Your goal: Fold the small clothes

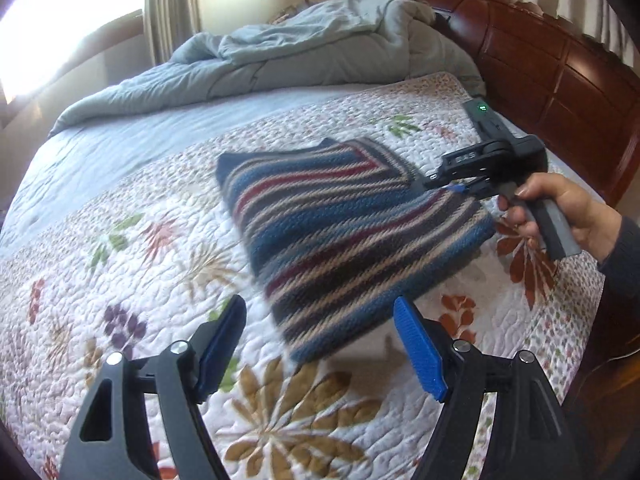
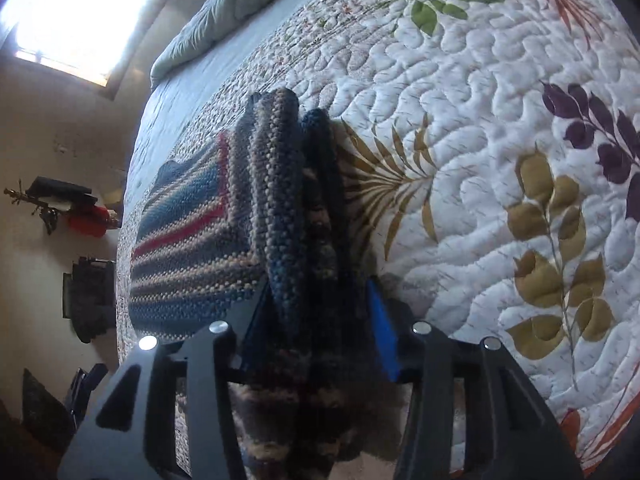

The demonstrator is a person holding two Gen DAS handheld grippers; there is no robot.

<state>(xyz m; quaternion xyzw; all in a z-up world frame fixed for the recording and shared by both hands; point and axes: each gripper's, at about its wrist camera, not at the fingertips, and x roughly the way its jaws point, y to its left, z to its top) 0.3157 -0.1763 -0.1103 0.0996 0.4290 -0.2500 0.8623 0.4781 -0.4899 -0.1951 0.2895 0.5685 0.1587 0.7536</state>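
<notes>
Here the striped knit garment (image 1: 344,236) lies on the floral quilt (image 1: 120,240) of a bed, folded into a rough oblong. In the left wrist view its long axis runs diagonally, from the far end near the middle of the quilt down toward the near edge between the left gripper's fingers. The stripes of blue, dark red, tan and charcoal mostly run along that same slant, and one corner is folded over so its stripes meet the others at an angle.

The left gripper (image 1: 320,344) hovers above the quilt with its blue pads spread wide and nothing between them; the near corner of the garment sits just beyond the fingertips.

The right gripper (image 1: 452,188), held in a person's hand (image 1: 560,216), reaches in over the garment's right-hand edge. In its own view a bunched fold of the knit (image 2: 304,240) fills the gap between the pads of this gripper (image 2: 316,328), which clamp on it. From there the fold stands up on edge and runs away from the camera, with the flat part of the garment spread to its left.

A rumpled grey comforter (image 1: 280,56) lies at the far side of the bed, beside the dark wooden headboard (image 1: 540,60).
</notes>
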